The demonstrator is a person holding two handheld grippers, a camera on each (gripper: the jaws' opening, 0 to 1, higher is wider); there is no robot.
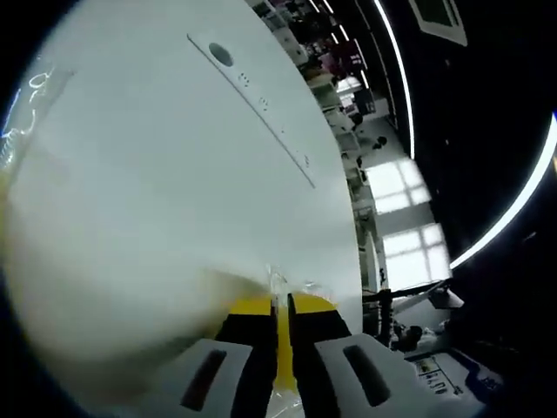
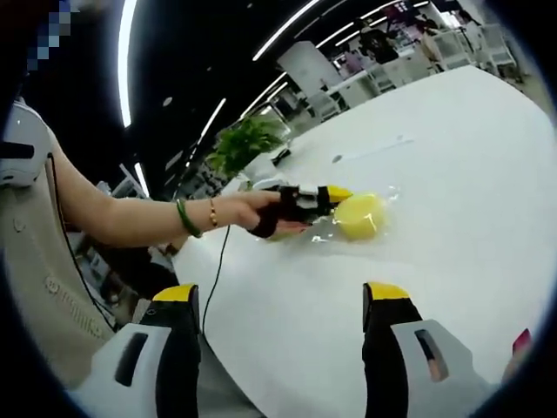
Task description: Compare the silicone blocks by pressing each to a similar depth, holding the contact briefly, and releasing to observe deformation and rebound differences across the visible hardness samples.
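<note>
Claw tips of the left claw (image 1: 280,315) stand nearly together in the left gripper view, clamped on a thin yellow edge of the bagged silicone block (image 1: 280,361) that shows in the narrow gap between them, with crinkled clear wrap around the tips. Beyond the tips spreads the white worktop (image 1: 174,192), and far across it lies a long flat cover strip (image 1: 252,100) with a round dark hole near its far end. Past the worktop's right edge stand bright windows (image 1: 405,218) and curved ceiling lights.

In the right gripper view, a person's bare forearm reaches in from the left, wearing a green bracelet (image 2: 184,219) and a thin gold one beside it. The hand (image 2: 261,213) holds the left claw (image 2: 326,198), whose yellow-tipped ends touch the silicone block (image 2: 359,216), a rounded yellow lump in a clear plastic bag lying on the white worktop (image 2: 452,174). Near the camera, the right claw (image 2: 283,300) stands wide apart with nothing between its jaws, well short of the block. A potted plant (image 2: 244,144) sits at the worktop's far left edge.
</note>
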